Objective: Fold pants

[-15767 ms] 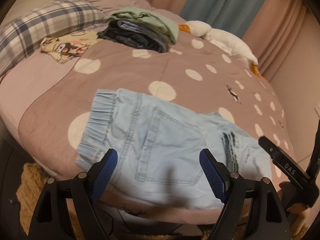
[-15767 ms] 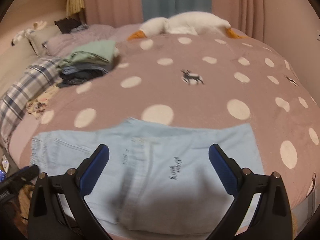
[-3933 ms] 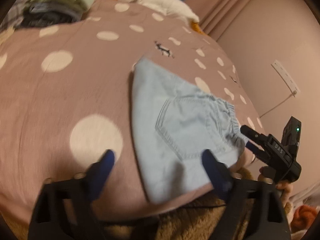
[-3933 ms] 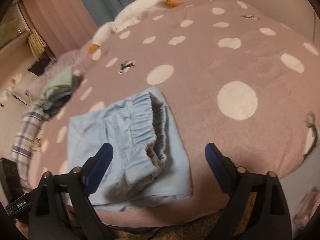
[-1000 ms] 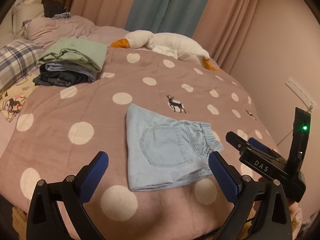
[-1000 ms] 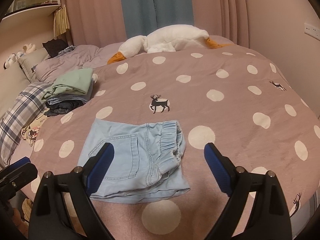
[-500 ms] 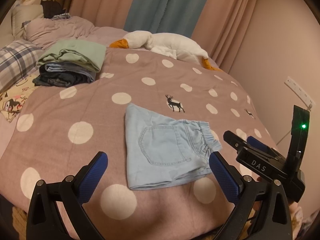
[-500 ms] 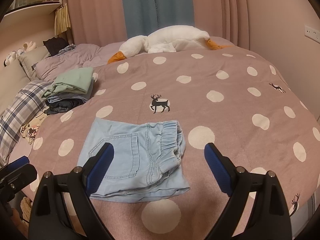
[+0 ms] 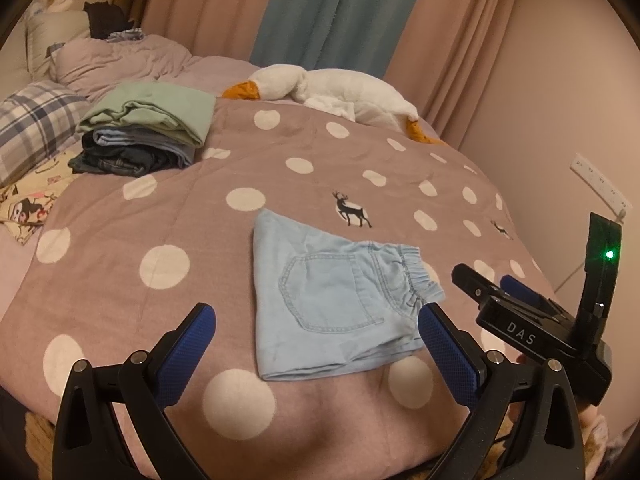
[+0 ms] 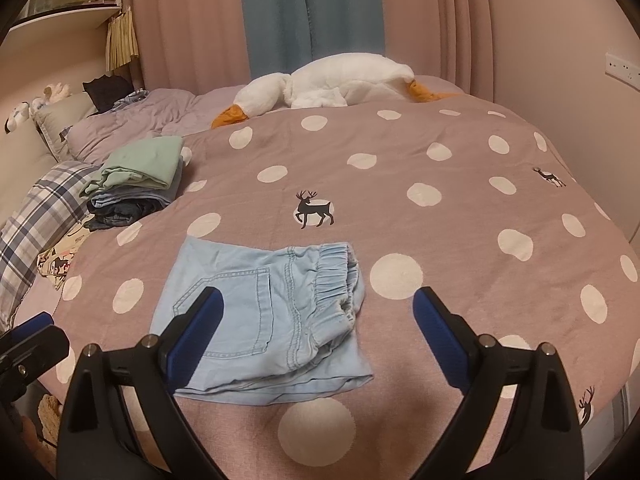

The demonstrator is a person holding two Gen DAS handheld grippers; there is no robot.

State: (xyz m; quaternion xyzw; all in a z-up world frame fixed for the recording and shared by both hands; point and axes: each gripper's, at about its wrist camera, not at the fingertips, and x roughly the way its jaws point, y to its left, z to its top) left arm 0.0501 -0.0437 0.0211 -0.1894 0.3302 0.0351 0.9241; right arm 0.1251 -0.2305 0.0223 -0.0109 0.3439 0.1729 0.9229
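Observation:
The light blue denim pants (image 9: 332, 300) (image 10: 264, 320) lie folded into a compact rectangle on the pink polka-dot quilt (image 9: 168, 216) (image 10: 440, 168), back pocket up and the elastic waistband bunched on the right side. My left gripper (image 9: 316, 354) hovers open just short of the pants, nothing between its blue pads. My right gripper (image 10: 316, 332) is open too, held above the near edge of the pants and empty. It also shows from the side in the left wrist view as the right gripper (image 9: 492, 284).
A stack of folded clothes (image 9: 148, 132) (image 10: 136, 176) sits at the back left of the bed. Left of it lie a plaid pillow (image 9: 32, 124) and a patterned cloth (image 9: 28, 200). A white plush goose (image 9: 332, 92) (image 10: 328, 84) lies along the far edge by the curtains.
Over the last second both grippers have stayed open and nearly still, and the folded pants have not moved. Earlier the pants lay spread out, and now they are folded small.

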